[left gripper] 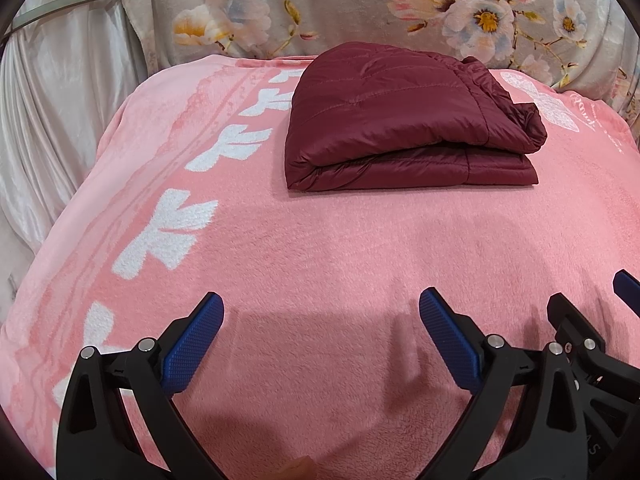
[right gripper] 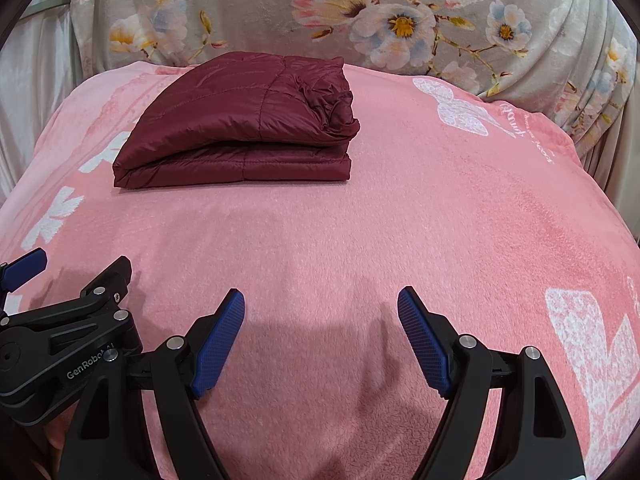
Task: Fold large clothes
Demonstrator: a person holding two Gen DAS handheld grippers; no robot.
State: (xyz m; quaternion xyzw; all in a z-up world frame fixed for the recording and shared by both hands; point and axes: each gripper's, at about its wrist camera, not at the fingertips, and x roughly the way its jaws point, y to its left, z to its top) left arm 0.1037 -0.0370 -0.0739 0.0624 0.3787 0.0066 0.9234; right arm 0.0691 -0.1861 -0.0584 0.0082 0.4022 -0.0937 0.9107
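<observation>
Maroon jacket (left gripper: pixel 404 120) folded, lying far side of pink blanket (left gripper: pixel 340 260), well apart from both claws. Left gripper (left gripper: pixel 320 312) spread, empty. Right gripper (right gripper: pixel 320 308) spread, empty, near edge.

One dark maroon quilted puffer jacket (left gripper: pixel 404 120), shiny fabric with stitched channels. Condition: folded into a compact, roughly rectangular bundle of stacked layers, top layer rounded, right end bunched and creased. Position: lying flat toward the far side of a pink blanket (left gripper: pixel 320 248).
</observation>
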